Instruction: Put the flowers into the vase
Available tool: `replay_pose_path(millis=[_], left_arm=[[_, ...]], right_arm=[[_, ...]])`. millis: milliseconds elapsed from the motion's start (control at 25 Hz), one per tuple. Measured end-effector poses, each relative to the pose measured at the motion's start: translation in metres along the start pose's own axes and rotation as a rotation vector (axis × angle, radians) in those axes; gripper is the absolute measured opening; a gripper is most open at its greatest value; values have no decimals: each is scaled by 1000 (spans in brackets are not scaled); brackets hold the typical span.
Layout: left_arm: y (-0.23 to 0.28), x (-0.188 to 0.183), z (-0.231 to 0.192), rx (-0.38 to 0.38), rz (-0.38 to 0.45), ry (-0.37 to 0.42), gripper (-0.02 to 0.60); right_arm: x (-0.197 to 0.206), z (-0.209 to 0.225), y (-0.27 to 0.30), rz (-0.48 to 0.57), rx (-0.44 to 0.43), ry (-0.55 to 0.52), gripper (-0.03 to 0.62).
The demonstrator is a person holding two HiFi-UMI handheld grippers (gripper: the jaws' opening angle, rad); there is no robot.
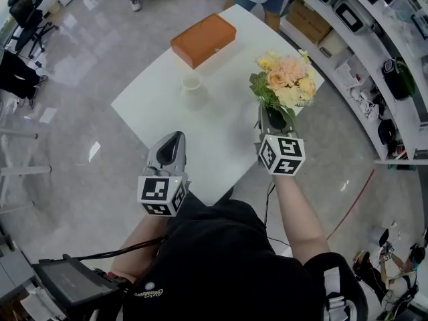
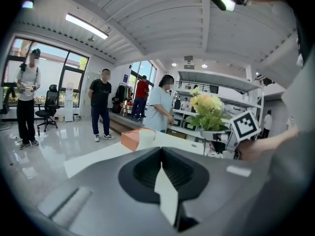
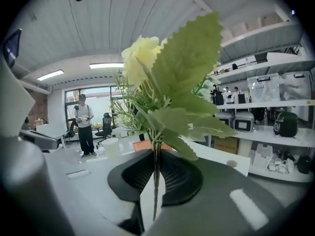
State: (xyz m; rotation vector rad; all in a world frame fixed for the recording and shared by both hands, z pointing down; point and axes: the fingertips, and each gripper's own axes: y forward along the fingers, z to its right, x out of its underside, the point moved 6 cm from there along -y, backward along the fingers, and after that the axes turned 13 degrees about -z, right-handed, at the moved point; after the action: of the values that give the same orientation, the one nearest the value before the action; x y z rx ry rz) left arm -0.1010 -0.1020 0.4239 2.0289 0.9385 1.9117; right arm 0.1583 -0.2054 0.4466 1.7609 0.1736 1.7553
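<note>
R gripper (image 3: pixel 155 154) clamps flowers (image 1: pixel 286 79) by stem, upright, ready for vase (image 1: pixel 192 83) mid-table (image 1: pixel 221 146); L gripper (image 1: pixel 172 142) jaws together, empty.

The bench (image 1: pixel 154 105) top is white, smooth and matt. The floor (image 1: pixel 73 72) is polished and glossy, with clear reflections. The box (image 1: pixel 204 39) at the far side has a smooth, matt orange skin. The vase (image 1: pixel 192 84) is white and smooth. The flowers (image 1: pixel 287 79) look like cloth, with matt, veined leaves. The left hand-held gripper (image 2: pixel 161 154) and the right hand-held gripper (image 3: pixel 154 156) have matt grey plastic shells, with ribbed inner jaw faces.
</note>
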Motion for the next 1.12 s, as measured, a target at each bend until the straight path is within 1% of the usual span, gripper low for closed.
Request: replay_pose_path(millis=[120,280,480,640,760,960,1120], left_arm=[[-1,-1,1,3,7,4,8],[-3,-4,2,3,13,8,8],[-5,-4,3,-5,20,6,8],[-11,3,5,-24,22,-4,8],[-19,6,-3,-49,26,-19,8],[-36,11,-25,-104,38,-51,8],[-43,11,-40,-120,49,-60,8]], right_arm=[[5,-6,-13,42,4,-34,34],[10,-11,-20,46,-6,-23,34],[2,-13,-19,68,-17,-33,34],[-9,-22,-15,100,-49,-56,35],[-22,-44,-4,121,-96,-71,34],[-39,-97,8,152,-197,-114,34],[-49,-122,11,174,-238,-128,35]])
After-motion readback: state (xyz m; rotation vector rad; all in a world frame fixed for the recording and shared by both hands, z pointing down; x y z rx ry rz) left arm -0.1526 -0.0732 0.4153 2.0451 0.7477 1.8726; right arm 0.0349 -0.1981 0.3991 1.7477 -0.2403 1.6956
